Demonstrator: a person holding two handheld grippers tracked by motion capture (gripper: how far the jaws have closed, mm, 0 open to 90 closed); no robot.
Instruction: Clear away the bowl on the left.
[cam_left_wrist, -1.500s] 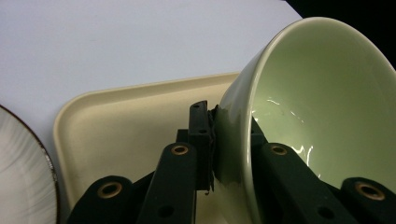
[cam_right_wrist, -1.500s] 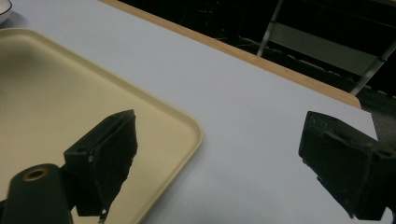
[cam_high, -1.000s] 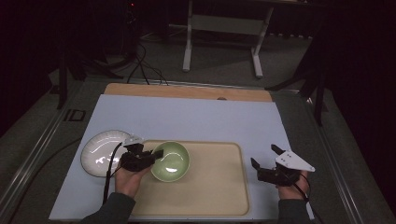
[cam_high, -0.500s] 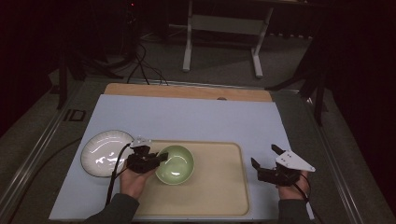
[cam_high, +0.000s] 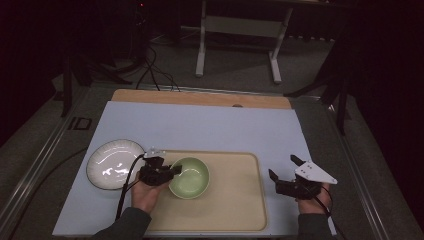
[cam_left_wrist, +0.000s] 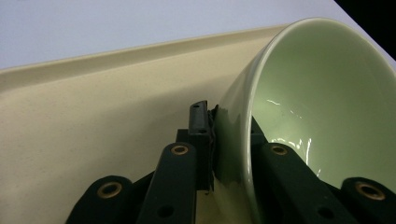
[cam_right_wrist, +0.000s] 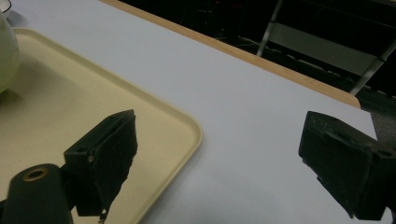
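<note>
The left gripper (cam_high: 167, 172) pinches the left rim of the green bowl (cam_high: 190, 177) over the tray (cam_high: 240, 200), perhaps just lifted, while the right gripper (cam_high: 283, 171) hangs spread, well apart.

Dark lab — bare table (cam_high: 200, 125), floor cables (cam_high: 150, 70).

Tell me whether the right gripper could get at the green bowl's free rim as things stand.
Probably yes. The right gripper is open and holds nothing, and bare tray lies between it and the green bowl. The left gripper clamps only the bowl's near-left rim, leaving the right side free.
</note>
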